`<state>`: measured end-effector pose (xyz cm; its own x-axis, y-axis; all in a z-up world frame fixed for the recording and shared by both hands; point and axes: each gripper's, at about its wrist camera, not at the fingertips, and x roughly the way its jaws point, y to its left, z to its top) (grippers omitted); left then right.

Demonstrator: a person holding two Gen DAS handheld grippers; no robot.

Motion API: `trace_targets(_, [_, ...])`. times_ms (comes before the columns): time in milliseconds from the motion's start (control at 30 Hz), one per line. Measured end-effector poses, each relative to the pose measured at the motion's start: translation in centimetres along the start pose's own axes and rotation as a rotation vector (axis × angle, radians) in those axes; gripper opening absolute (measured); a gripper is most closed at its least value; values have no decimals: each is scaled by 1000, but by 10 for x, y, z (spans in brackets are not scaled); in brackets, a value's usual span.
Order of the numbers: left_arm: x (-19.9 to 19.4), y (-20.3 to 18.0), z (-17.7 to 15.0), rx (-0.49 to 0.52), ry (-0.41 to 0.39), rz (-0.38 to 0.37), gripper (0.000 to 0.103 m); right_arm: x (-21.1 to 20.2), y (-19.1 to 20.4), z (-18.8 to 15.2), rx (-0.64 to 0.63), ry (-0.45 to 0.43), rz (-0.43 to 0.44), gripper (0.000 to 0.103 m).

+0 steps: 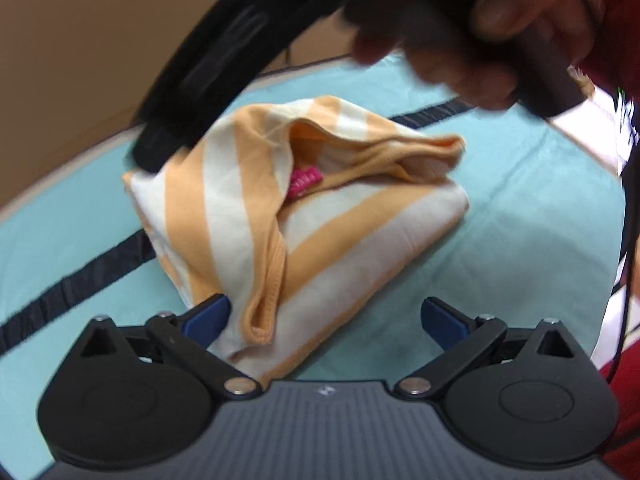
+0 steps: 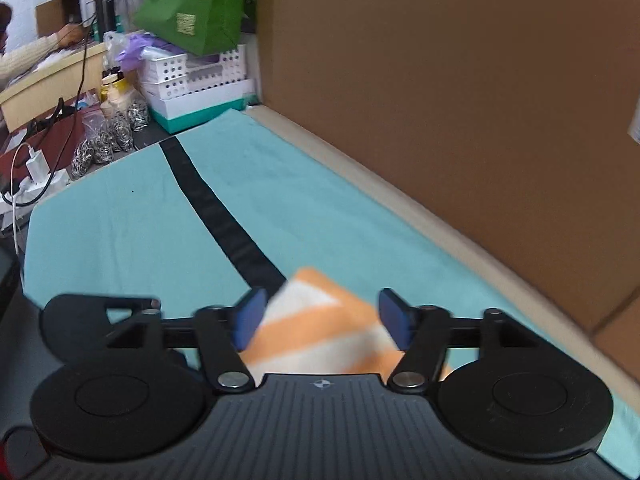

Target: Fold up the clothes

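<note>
Left tongs (image 1: pixel 326 316): spread wide, blue pads well apart, nothing pinched. The striped garment (image 1: pixel 296 216) (orange and white, folded into a rough bundle) lies on the teal cover (image 1: pixel 520 216) of the desk directly ahead of them; its near corner reaches back between the two pads, and the left pad (image 1: pixel 208 316) sits right at the cloth edge. A pink label (image 1: pixel 306 182) shows in the neck opening near the middle of the bundle. A black stripe (image 1: pixel 76 280) runs across the cover, passing under the garment.

Right tongs (image 2: pixel 320 316): also spread, pinching nothing. A corner of the striped garment lies between and below the pads; contact with the pads cannot be judged (motion blur). In the left wrist view this tool appears above and beyond the garment, its far end (image 1: pixel 160 144) over the bundle's far left corner, gripped by a hand (image 1: pixel 520 40) at upper right.

A brown cardboard wall (image 2: pixel 460 100) stands right of the right tongs along the desk edge. Left and beyond: white baskets (image 2: pixel 196 76) and a green bag (image 2: pixel 196 4).
</note>
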<state>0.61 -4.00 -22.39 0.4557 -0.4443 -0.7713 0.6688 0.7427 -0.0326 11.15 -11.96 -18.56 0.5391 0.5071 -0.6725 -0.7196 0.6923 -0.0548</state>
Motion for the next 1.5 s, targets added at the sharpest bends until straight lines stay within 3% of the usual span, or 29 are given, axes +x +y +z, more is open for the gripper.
trace_targets(100, [0,1,3,-27,0,-4,101,33,-1,-6,-34,67,-30,58])
trace_targets(167, [1,-3,3,-11,7,5,101,53,-6,-15,-46,110,-49,60])
trace_targets(500, [-8,-6,4,-16,48,34,101,-55,-27,-52,132,70,-139,62])
trace_targets(567, [-11,-5,5,-18,58,35,101,-67,-33,-68,251,100,-175,60])
trace_targets(700, [-19,-2,10,-46,46,18,101,-83,-35,-86,451,44,-202,57])
trace_targets(767, [-20,-1,10,-63,42,4,101,-76,-36,-96,548,61,-185,49])
trace_targets(833, [-18,-2,7,-46,68,6,101,-68,-37,-106,645,80,-166,34])
trace_targets(900, [-16,-4,4,-15,98,12,101,-67,-33,-110,633,105,-149,29])
trace_targets(1000, [-22,-5,8,18,99,1,101,-65,-28,-115,606,144,-124,32])
trace_targets(1067, [-31,-1,12,-8,75,-18,101,-77,-30,-107,581,109,-132,45])
trace_targets(1200, [-37,4,19,-38,52,-27,101,-83,-48,-87,612,-12,-148,46])
trace_targets(1267, [-34,4,22,-38,59,-26,101,-72,-55,-78,626,-40,-150,43])
trace_targets(1400, [-30,-1,24,-18,64,-31,101,-30,-60,-62,601,-3,-171,17])
trace_targets(1500, [-29,-3,22,-10,71,-40,101,-15,-43,-65,493,87,-130,17])
